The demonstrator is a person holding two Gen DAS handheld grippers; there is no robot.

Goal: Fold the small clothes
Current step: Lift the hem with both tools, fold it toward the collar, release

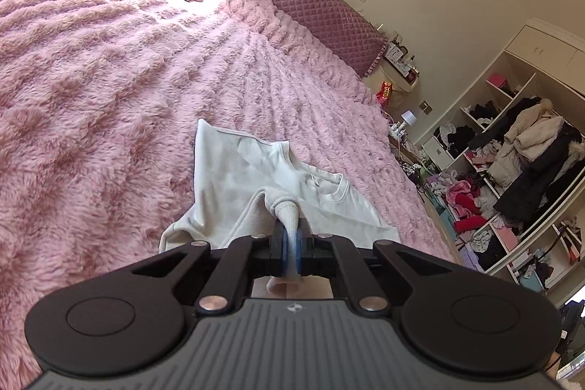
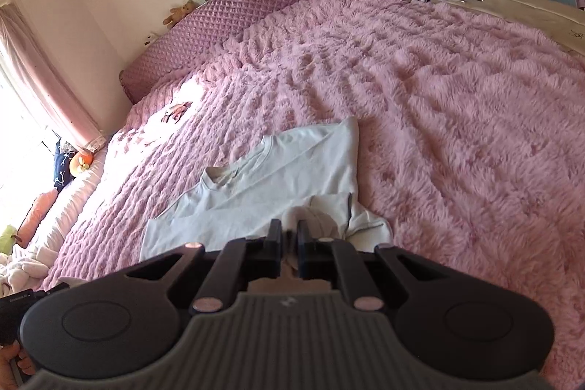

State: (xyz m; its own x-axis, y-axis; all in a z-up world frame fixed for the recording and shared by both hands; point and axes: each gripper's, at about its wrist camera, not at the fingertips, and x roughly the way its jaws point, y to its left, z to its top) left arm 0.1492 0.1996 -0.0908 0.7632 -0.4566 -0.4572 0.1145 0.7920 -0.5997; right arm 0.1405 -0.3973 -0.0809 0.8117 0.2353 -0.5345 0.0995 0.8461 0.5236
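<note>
Two grippers work a white shirt [image 1: 234, 178] lying on the pink bed [image 1: 91, 79] — the left gripper [image 1: 290, 243] is clamped on a sleeve cuff, the right gripper [image 2: 289, 236] pinches shirt fabric near its hem.

Shirt [image 1: 234, 178] on blanket [image 1: 91, 97]

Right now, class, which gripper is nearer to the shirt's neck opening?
Probably the left, though it is close. The left gripper pinches a cuff just short of the collar of the white shirt. The right gripper sits at bunched fabric, farther from it.
</note>
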